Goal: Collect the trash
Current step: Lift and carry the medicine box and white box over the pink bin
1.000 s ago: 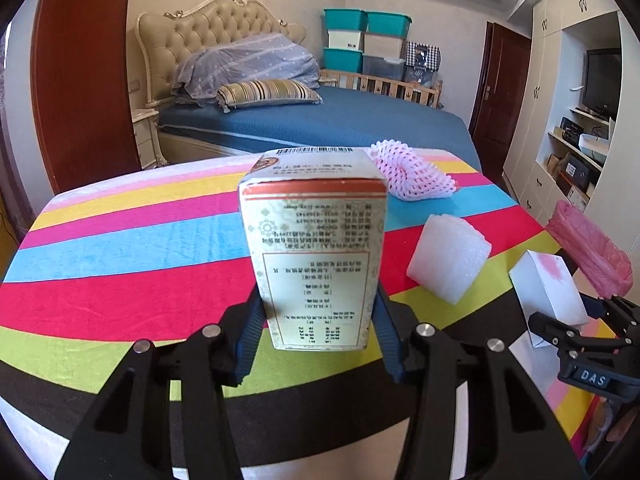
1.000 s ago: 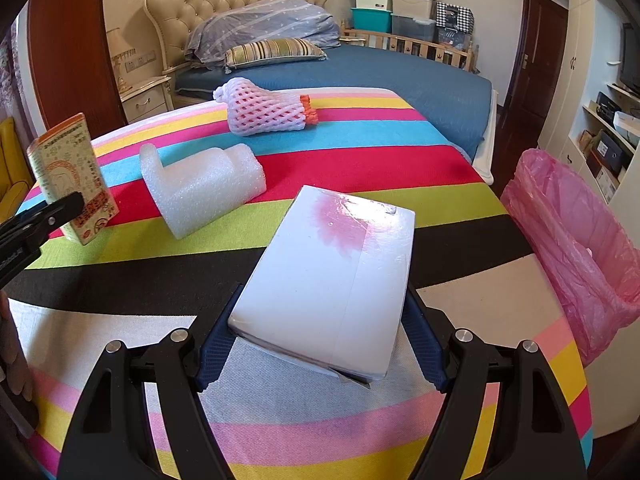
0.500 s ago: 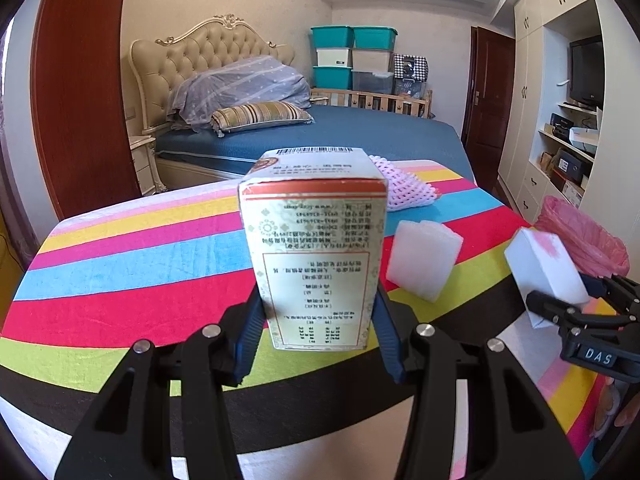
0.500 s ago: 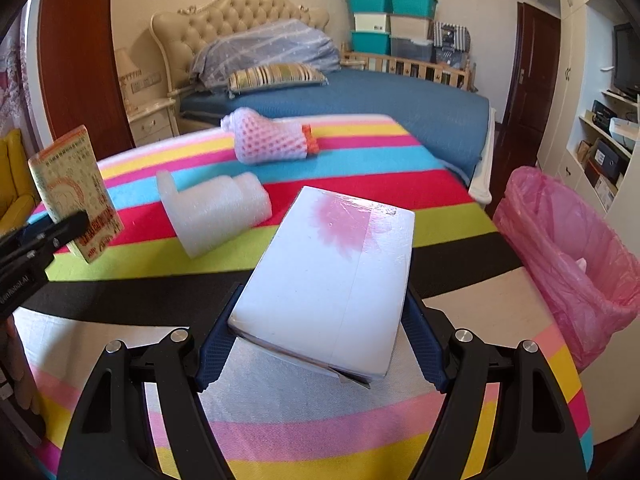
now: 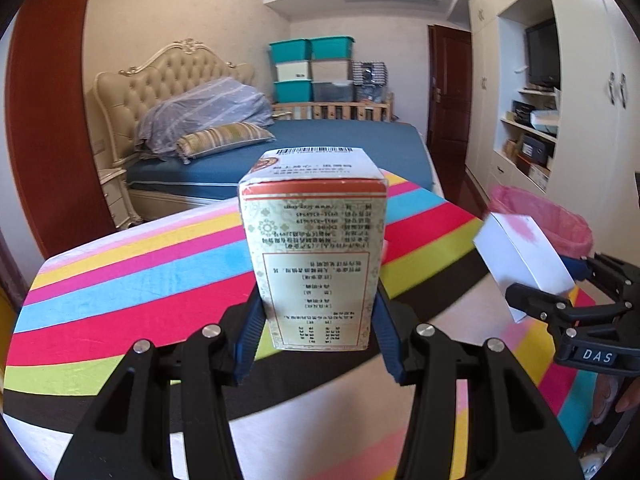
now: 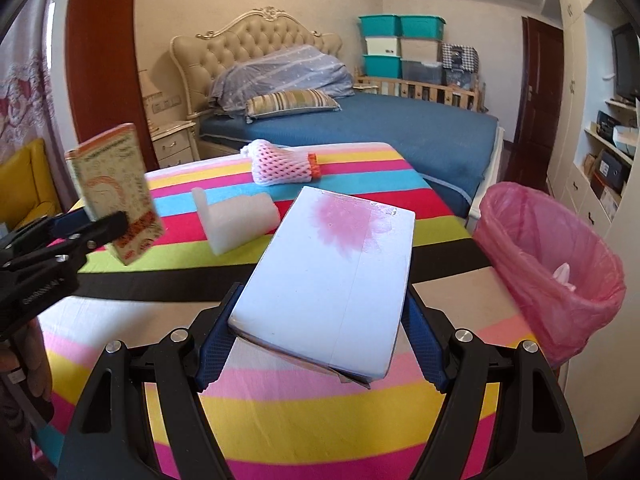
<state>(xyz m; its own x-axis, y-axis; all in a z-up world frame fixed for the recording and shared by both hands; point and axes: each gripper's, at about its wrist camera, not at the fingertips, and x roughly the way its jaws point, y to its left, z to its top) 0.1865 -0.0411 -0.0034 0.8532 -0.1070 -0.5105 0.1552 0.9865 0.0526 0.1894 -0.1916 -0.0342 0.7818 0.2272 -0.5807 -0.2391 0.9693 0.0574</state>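
Both boxes lifted higher off table [image 6: 280,420] since earlier. Left gripper [image 5: 316,340] jaws clamp printed carton [image 5: 314,248]; right gripper [image 6: 316,344] jaws clamp white box [image 6: 332,280]. Pink bin [image 6: 548,264] at 3 o'clock.

We saw a table [image 6: 280,412] covered by a cloth in bright stripes of pink, yellow, blue, red, green and black. A white foam block [image 6: 236,218] lay on the red and green stripes. At its one o'clock, near the far edge, a pink foam net sleeve [image 6: 282,164] rested on the blue stripe.
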